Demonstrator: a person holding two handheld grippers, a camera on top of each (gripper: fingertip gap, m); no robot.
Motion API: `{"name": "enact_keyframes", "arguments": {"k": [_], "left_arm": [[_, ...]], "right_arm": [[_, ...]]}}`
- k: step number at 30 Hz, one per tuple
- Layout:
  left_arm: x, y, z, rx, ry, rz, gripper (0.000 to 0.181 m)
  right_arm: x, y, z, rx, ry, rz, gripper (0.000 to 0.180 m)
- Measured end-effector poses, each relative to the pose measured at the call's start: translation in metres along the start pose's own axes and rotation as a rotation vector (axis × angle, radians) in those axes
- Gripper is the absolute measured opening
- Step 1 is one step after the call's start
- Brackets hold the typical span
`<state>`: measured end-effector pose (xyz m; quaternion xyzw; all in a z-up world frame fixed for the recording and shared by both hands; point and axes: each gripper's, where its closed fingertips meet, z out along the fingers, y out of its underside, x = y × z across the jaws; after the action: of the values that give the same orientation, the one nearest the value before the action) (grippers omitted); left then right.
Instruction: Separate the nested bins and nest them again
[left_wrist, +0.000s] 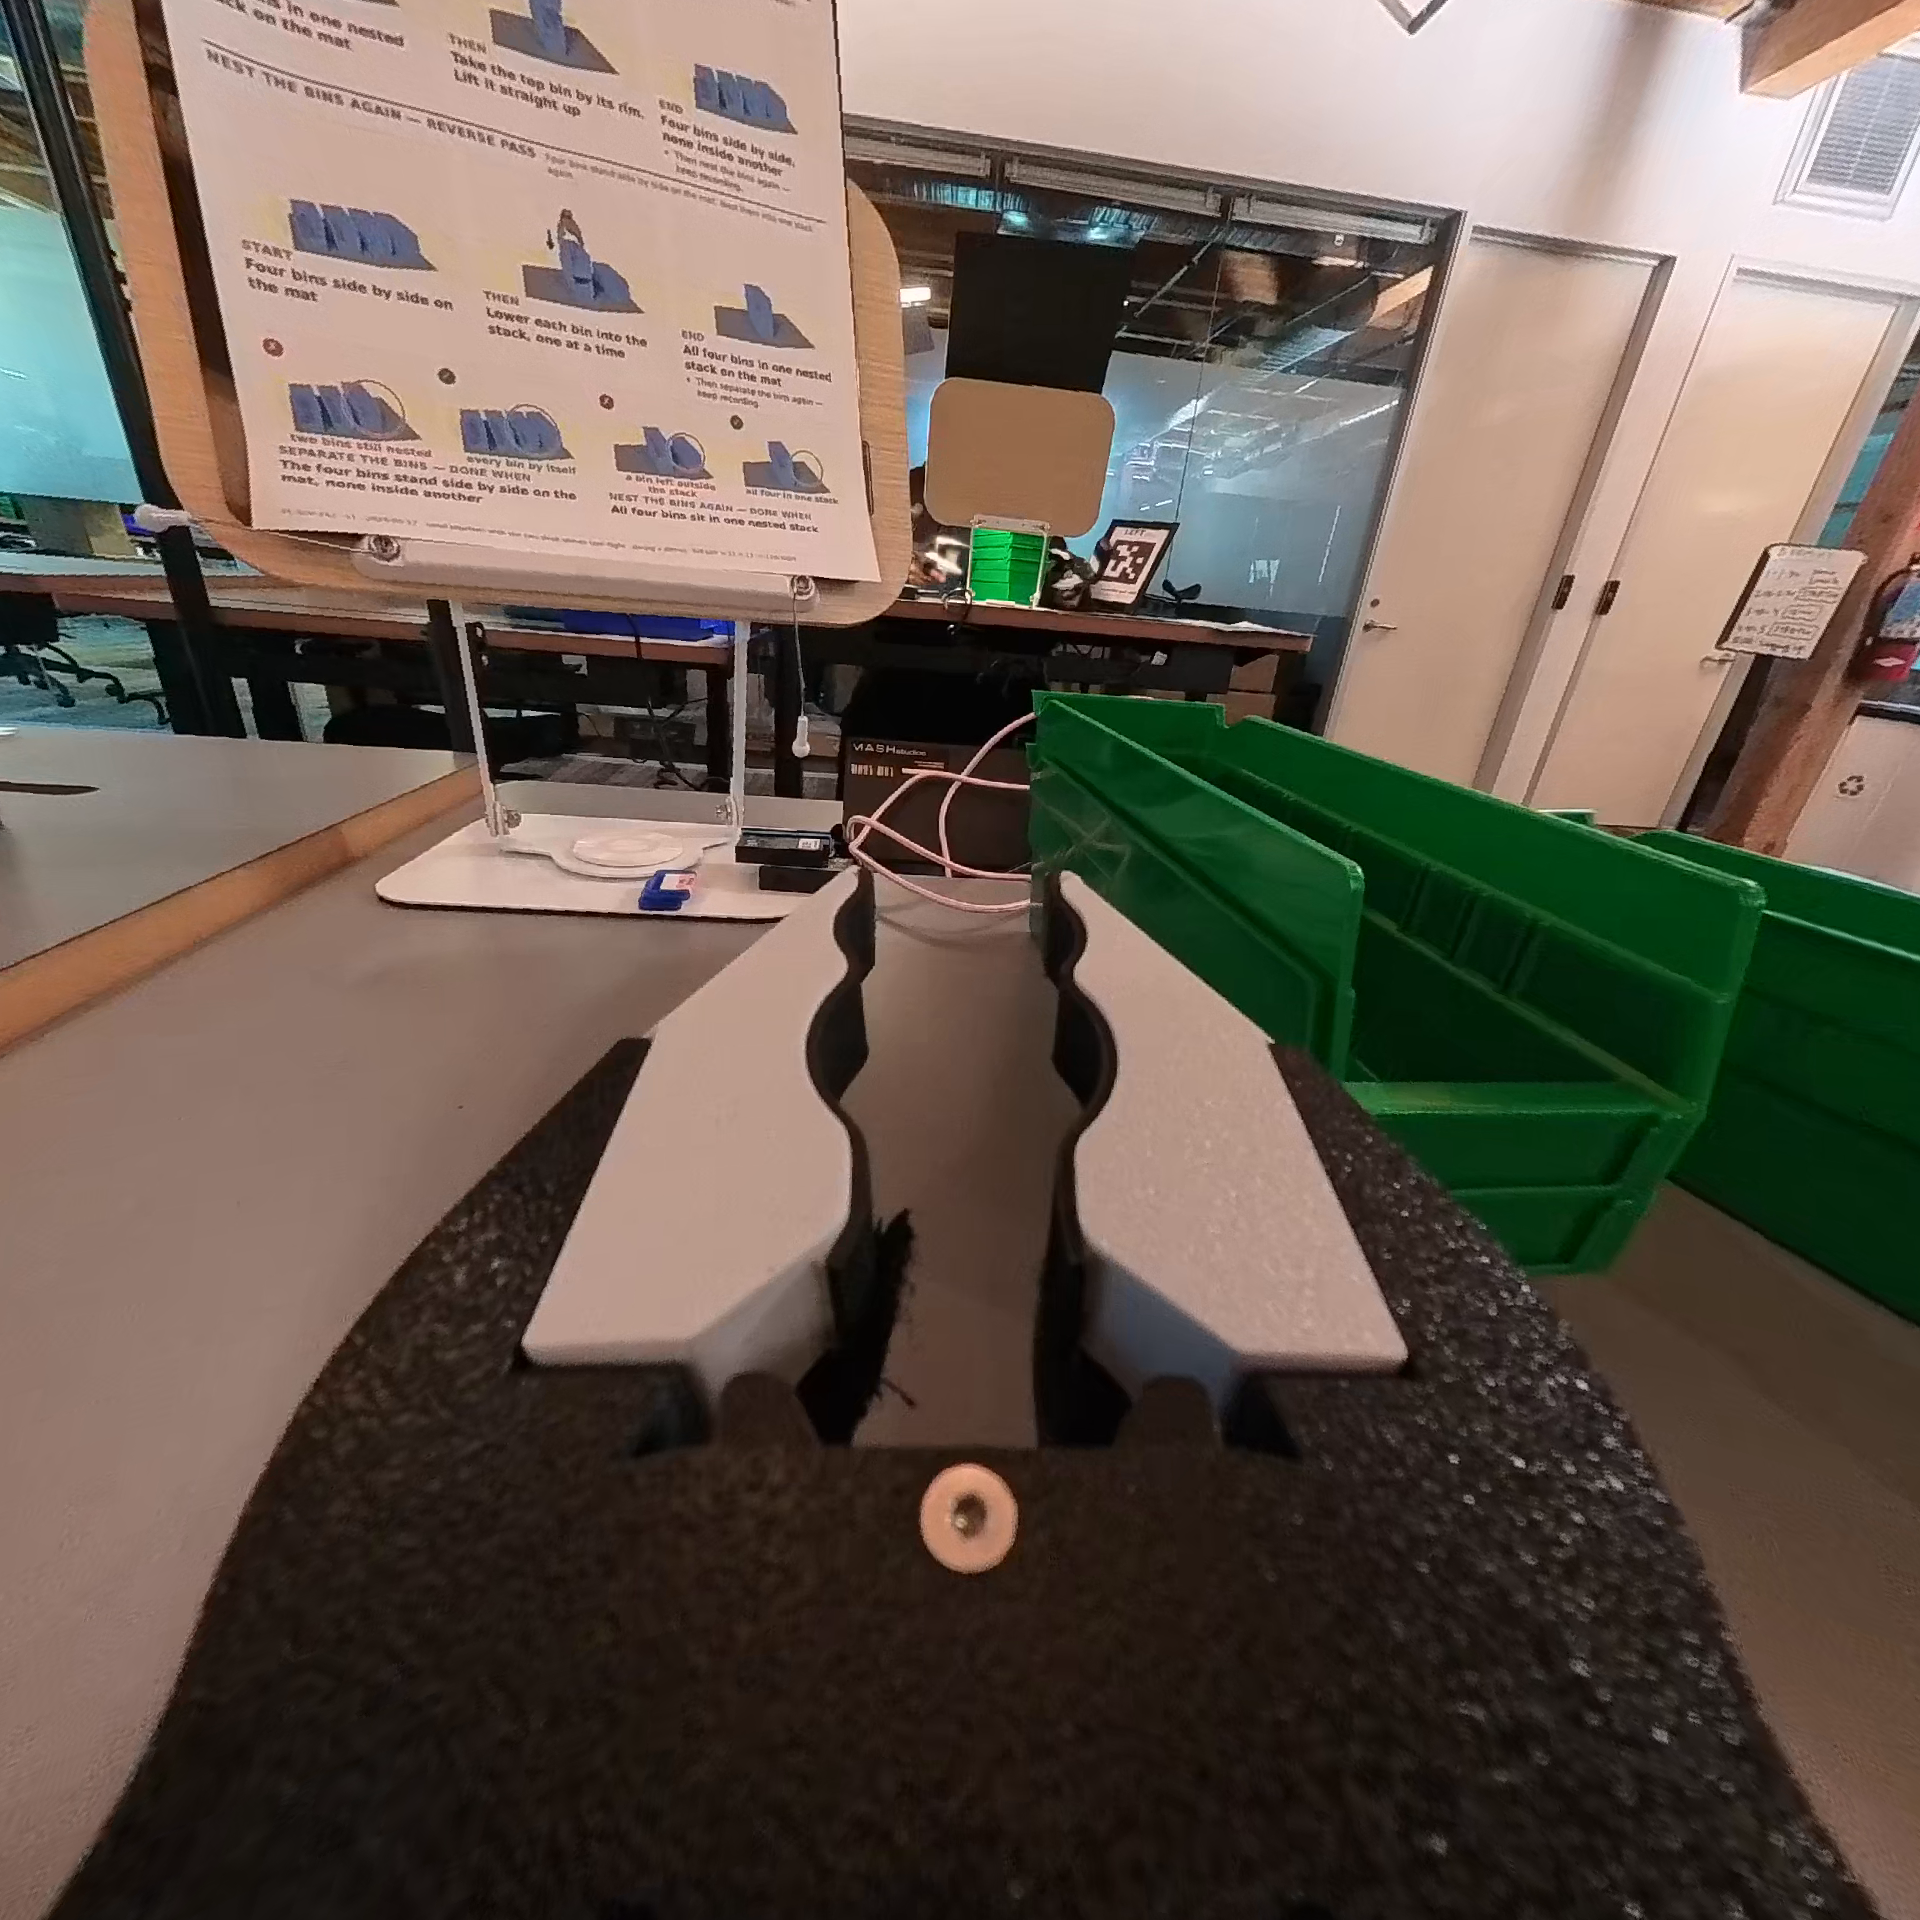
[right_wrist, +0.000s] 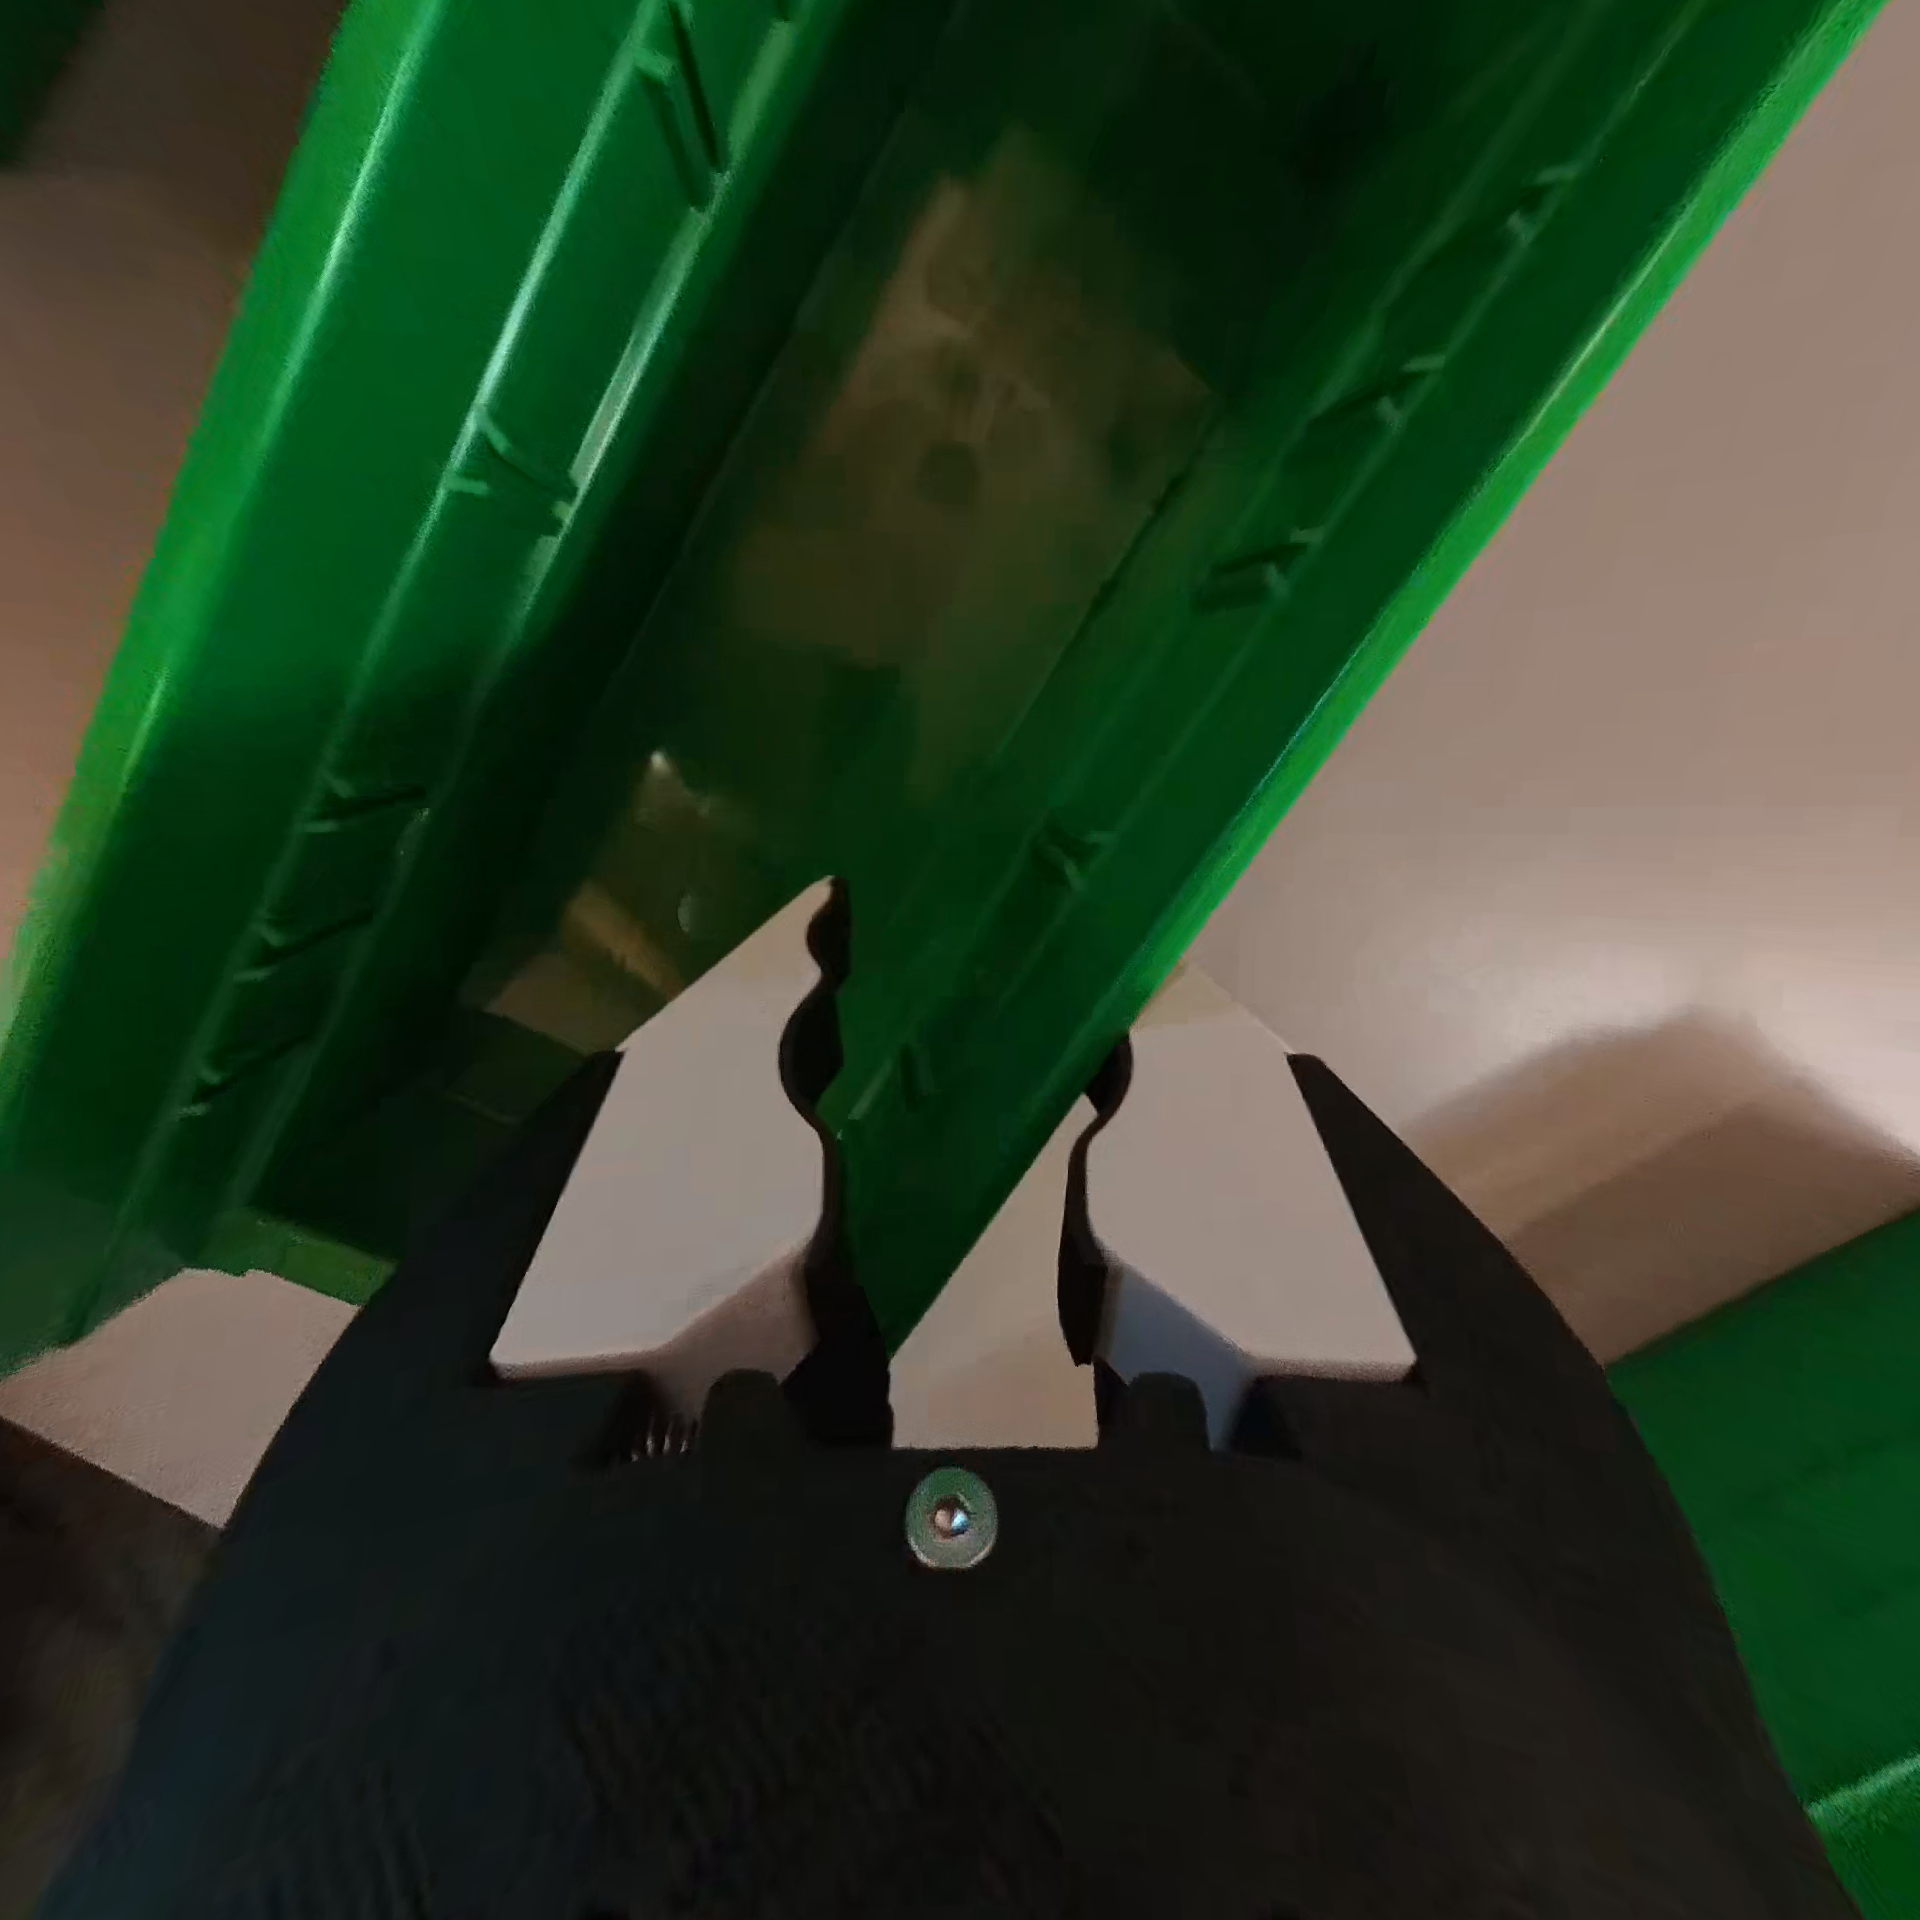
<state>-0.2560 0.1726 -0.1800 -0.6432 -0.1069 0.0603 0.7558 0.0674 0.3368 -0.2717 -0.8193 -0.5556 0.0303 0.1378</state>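
The left wrist view alone shows the room. At 11 o'clock a printed instruction sheet (left_wrist: 520, 270) with small blue bin drawings hangs clipped on a white stand (left_wrist: 582, 862); a black-and-white marker card (left_wrist: 1135, 561) and a small whiteboard (left_wrist: 1789, 601) sit farther back, at 1 and 3 o'clock. A black box (left_wrist: 914, 774) with white lettering stands behind pink cables (left_wrist: 935, 831), and a little blue card (left_wrist: 667, 888) lies on the stand's base.

The left gripper (left_wrist: 956, 914) hovers over the grey table (left_wrist: 312, 1143) with its jaws spread wide and nothing between them. At 3 o'clock lie the green bins (left_wrist: 1507, 997): a nested stack (at least two fronts show, one under the other) with a further bin (left_wrist: 1829, 1039) just beside it; the insides that show are bare.

The right wrist view is all close-up and blurred. A long green bin (right_wrist: 582, 582) runs from 7 to 1 o'clock, its bottom bare and glossy. The right gripper (right_wrist: 997, 935) straddles the bin's right-hand wall, one finger inside and one outside, jaws partly apart; whether the pads actually press the wall I cannot tell. Another green surface (right_wrist: 1787, 1475) shows at 4 o'clock.
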Motion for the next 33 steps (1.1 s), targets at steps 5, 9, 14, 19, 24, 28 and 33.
{"name": "enact_keyframes", "arguments": {"k": [5,9,14,19,24,28,33], "left_arm": [[0.0,0.0,-0.001,0.0,0.002,-0.006,0.03],[-0.001,0.0,-0.002,0.0,0.004,-0.017,0.03],[-0.002,0.0,-0.002,0.002,0.007,-0.026,0.03],[-0.001,0.0,-0.001,0.002,0.011,-0.03,0.03],[0.0,0.0,0.0,0.004,0.012,-0.028,0.03],[-0.001,-0.001,0.001,0.005,0.011,-0.031,0.03],[-0.001,0.0,0.001,0.005,0.015,-0.036,0.03]], "right_arm": [[0.012,-0.01,-0.001,0.02,0.012,-0.028,0.008],[0.017,-0.016,-0.008,0.051,-0.018,0.034,0.002],[0.037,-0.016,-0.022,0.037,-0.035,0.153,0.002],[0.048,-0.037,-0.047,0.147,-0.191,0.377,0.002],[0.044,-0.094,-0.088,0.322,-0.333,0.517,0.002],[0.03,-0.145,-0.111,0.392,-0.391,0.585,0.002],[-0.009,-0.193,-0.113,0.381,-0.411,0.632,0.002]]}}
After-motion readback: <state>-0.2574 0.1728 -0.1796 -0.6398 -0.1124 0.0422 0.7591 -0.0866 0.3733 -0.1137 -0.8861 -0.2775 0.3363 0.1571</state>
